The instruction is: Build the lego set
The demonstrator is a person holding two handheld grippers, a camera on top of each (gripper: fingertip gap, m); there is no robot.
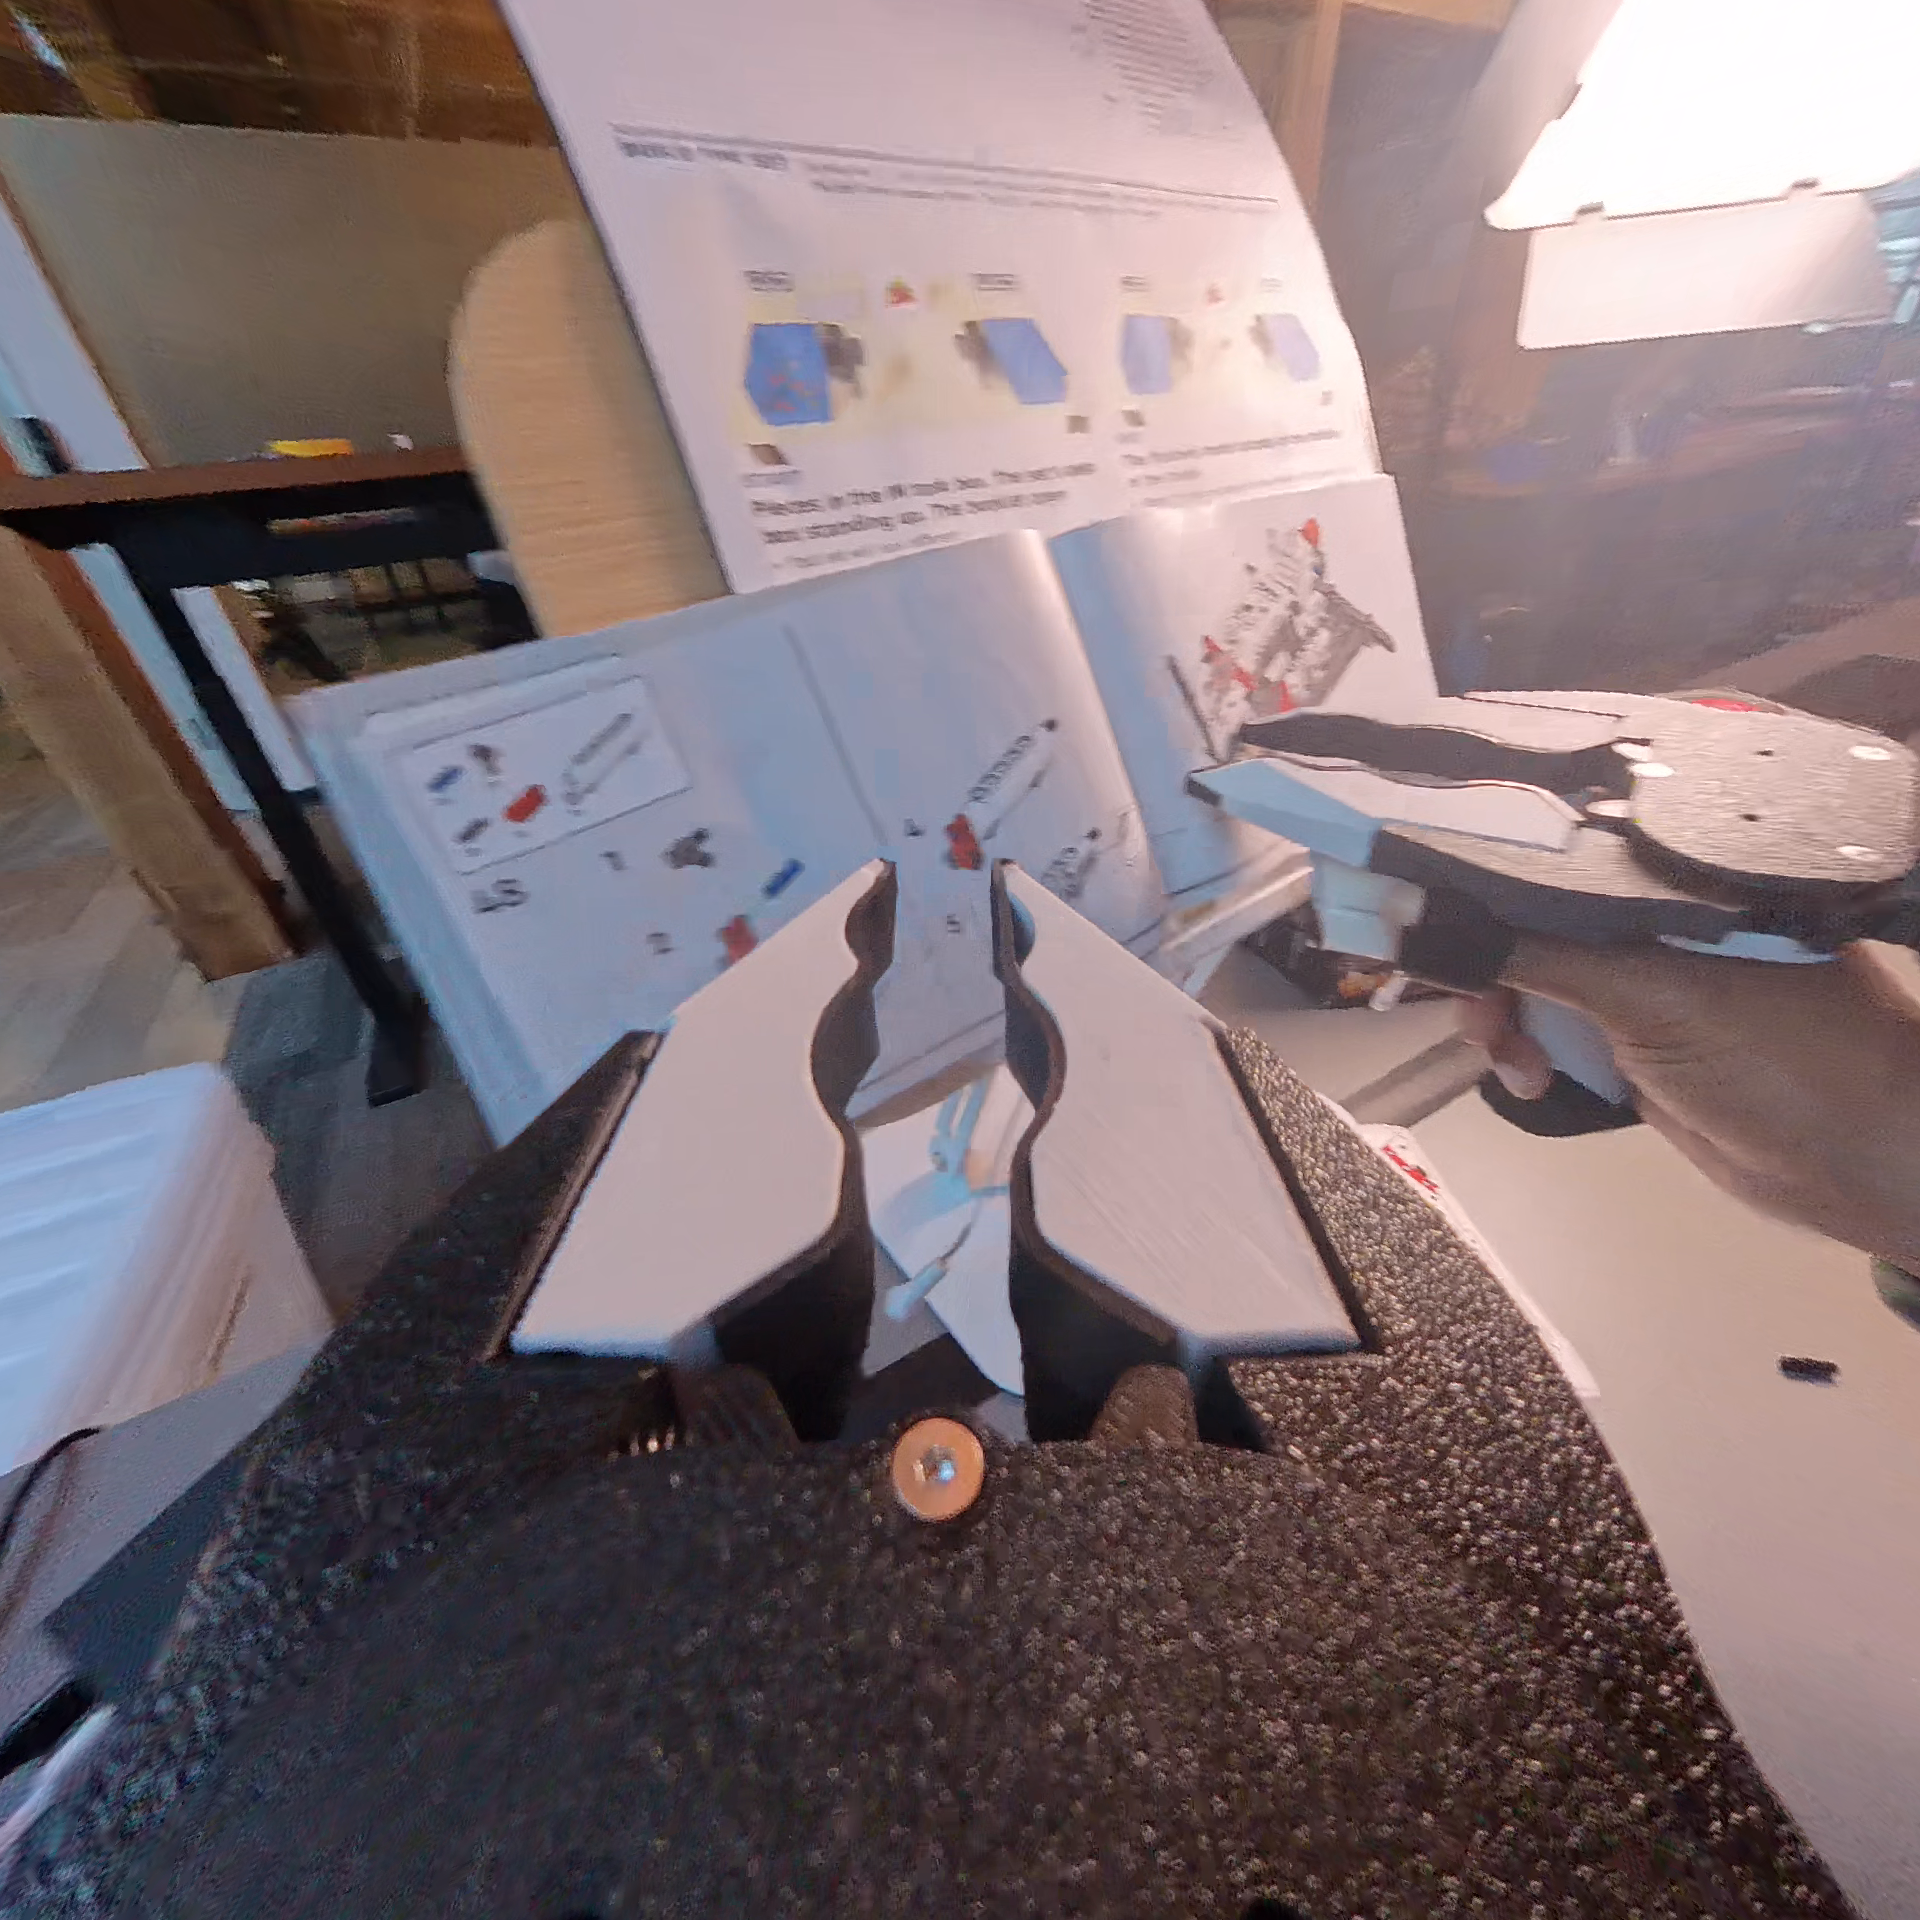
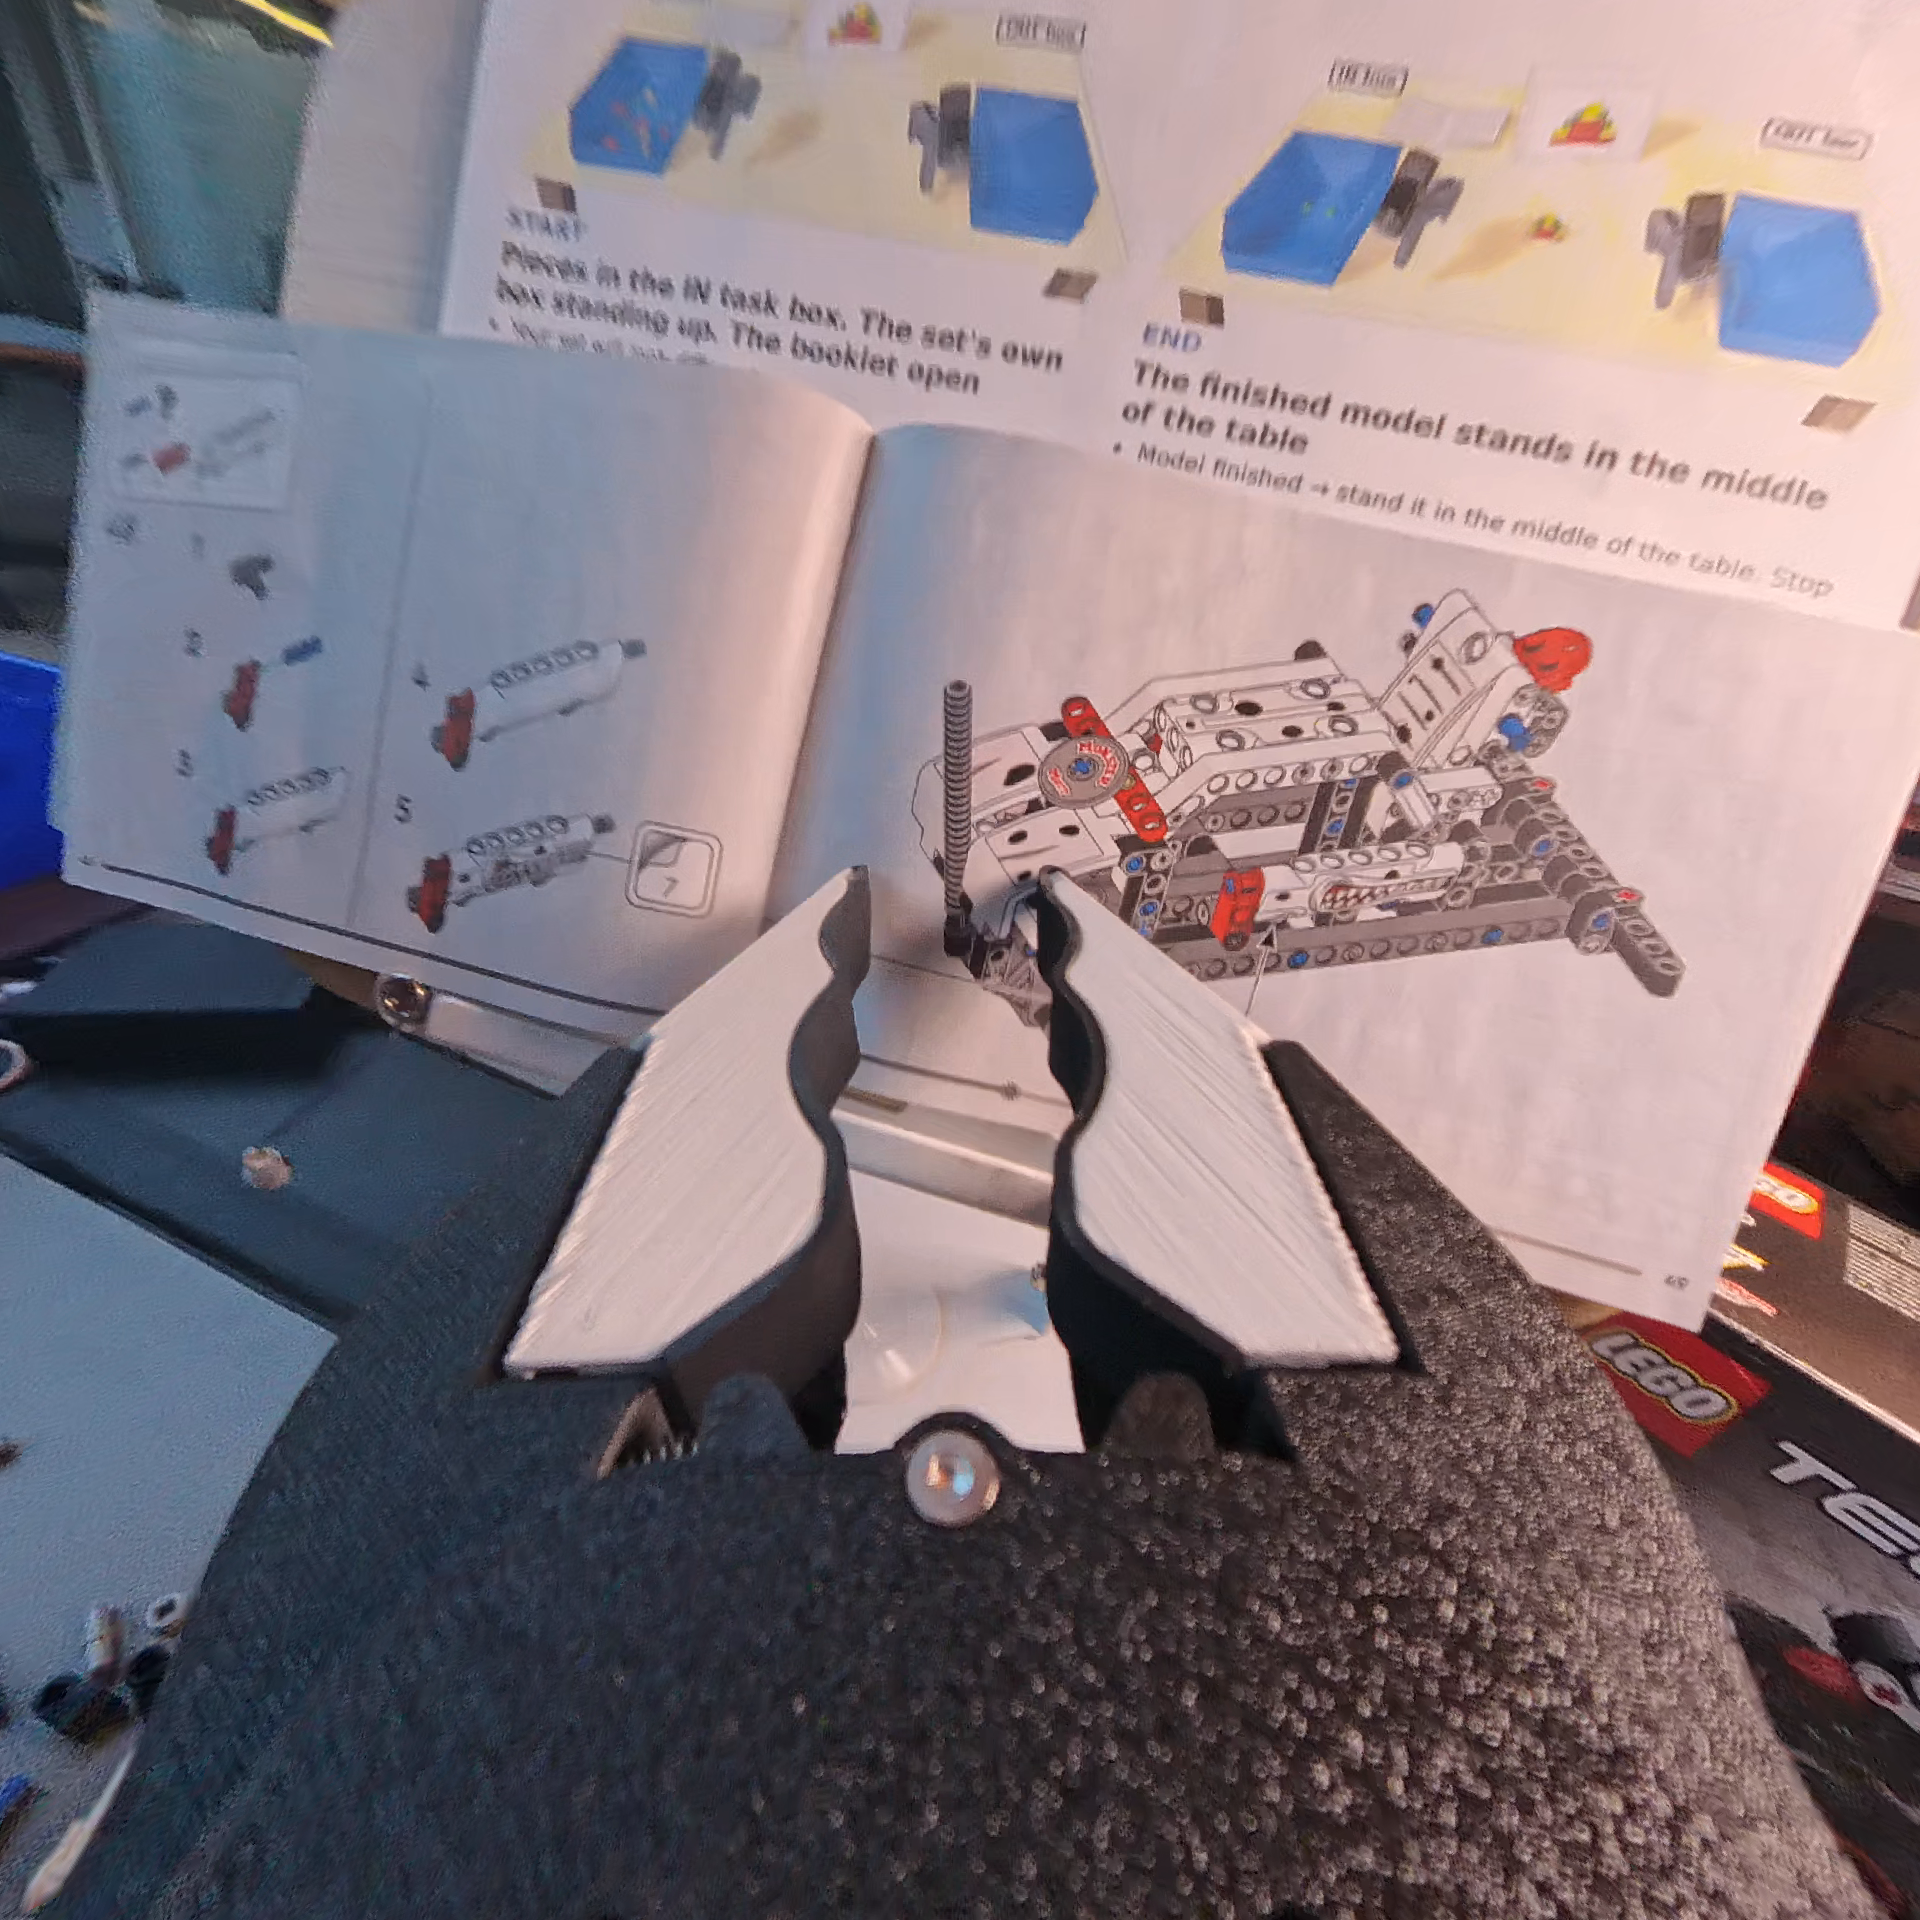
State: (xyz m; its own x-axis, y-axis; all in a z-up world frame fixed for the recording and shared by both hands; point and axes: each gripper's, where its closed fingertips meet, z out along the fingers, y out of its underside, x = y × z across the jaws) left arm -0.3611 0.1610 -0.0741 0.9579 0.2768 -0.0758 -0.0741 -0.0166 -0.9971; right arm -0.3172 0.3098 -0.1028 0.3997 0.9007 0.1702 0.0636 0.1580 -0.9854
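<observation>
The open instruction booklet (image 2: 852, 665) stands propped upright at the far side of the desk (image 1: 1621, 1299), its left page showing small numbered build steps and its right page a drawing of the white, grey and red model. A few small dark loose pieces (image 2: 99, 1683) lie on the desk at the near left of the right wrist view; one dark piece (image 1: 1806, 1369) lies alone on the desk at the right of the left wrist view. The left gripper (image 1: 943, 875) points at the booklet's left page, jaws spread a little with nothing between them. The right gripper (image 2: 954, 885) faces the fold and the model drawing, jaws likewise parted and empty; a hand (image 1: 1714, 1081) grips its handle. Behind the booklet leans a large printed sheet (image 2: 1143, 260) with pictures of blue boxes. The set's black box (image 2: 1808, 1455) lies at the right, a blue bin (image 2: 26, 769) at the far left.
</observation>
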